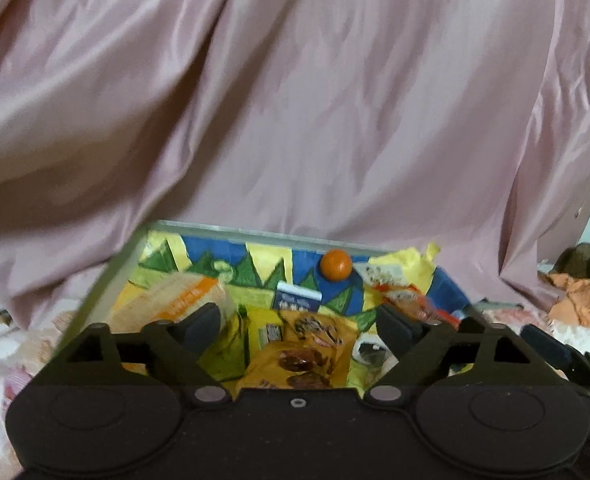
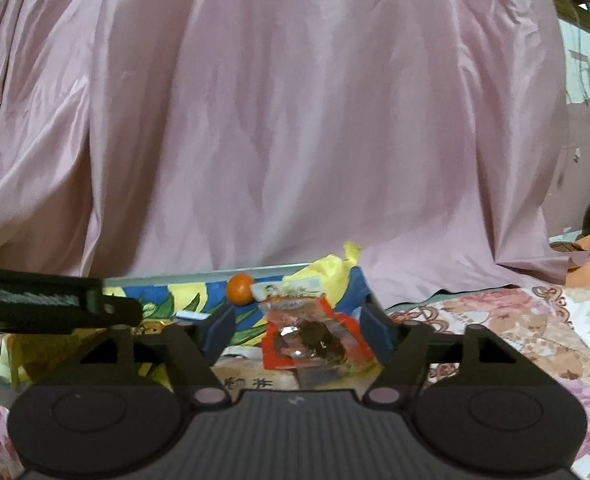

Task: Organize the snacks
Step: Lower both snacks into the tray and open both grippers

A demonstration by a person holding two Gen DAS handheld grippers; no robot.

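Note:
A tray with a metal rim and a blue, yellow and green lining holds several snacks. My left gripper stands open over a yellow snack bag, and its pads are clear of the bag. An orange-and-white bag lies to the left. A small blue box and an orange fruit sit further back. My right gripper is open around a red packet that lies on the tray's right side; the orange fruit is behind it. The left gripper's body shows at the left.
A pink satin cloth hangs right behind the tray. The tray rests on a floral bedsheet. A crumpled orange cloth lies far right. A yellow wrapper sticks up at the tray's back right corner.

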